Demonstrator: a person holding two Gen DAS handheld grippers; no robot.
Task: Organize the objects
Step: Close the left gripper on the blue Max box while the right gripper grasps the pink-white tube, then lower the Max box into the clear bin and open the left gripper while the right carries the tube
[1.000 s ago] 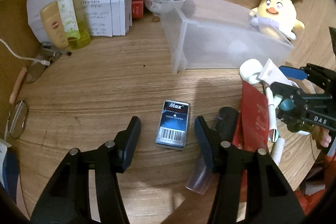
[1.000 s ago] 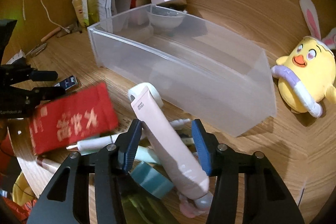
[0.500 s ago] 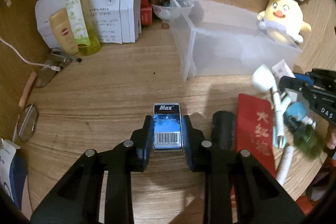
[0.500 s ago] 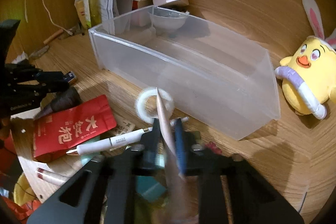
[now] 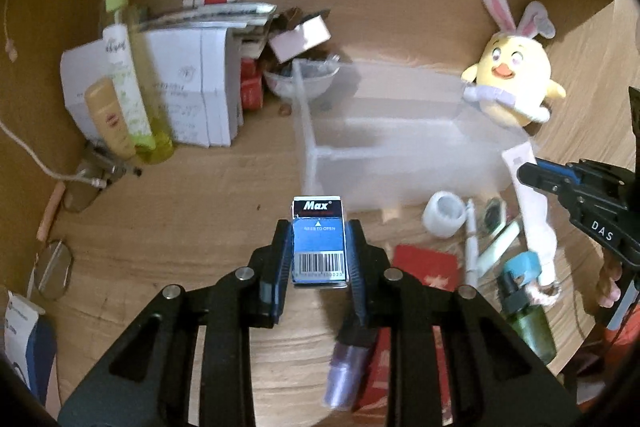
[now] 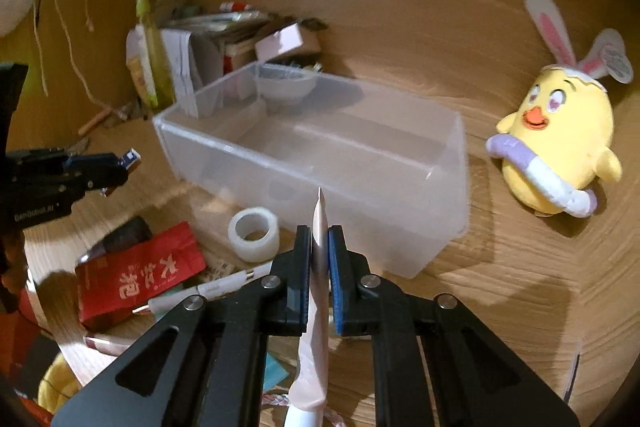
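Note:
My left gripper [image 5: 319, 227] is shut on a small blue "Max" box [image 5: 318, 243], held off the wooden desk in front of the clear plastic bin [image 5: 384, 131]. The right gripper [image 6: 319, 231] is shut on a flat pale pink tube [image 6: 317, 291], seen edge-on, with its crimped end pointing at the bin [image 6: 320, 163]. The same tube [image 5: 532, 203] shows in the left wrist view, hanging from the right gripper [image 5: 532, 173] at the right. From the right wrist view the left gripper [image 6: 124, 167] appears at the left edge with the box's blue tip.
Loose on the desk lie a tape roll [image 6: 254, 233], a red packet [image 6: 140, 275], a white pen [image 6: 208, 287] and a green bottle [image 5: 528, 319]. A yellow plush chick [image 6: 556, 147] sits right of the bin. Papers, a spray bottle [image 5: 124, 67] and a bowl [image 5: 304, 79] crowd the back left.
Both grippers shut: the left on the blue box, the right on the pink tube. Both then rose with their objects; the tube turned edge-on.

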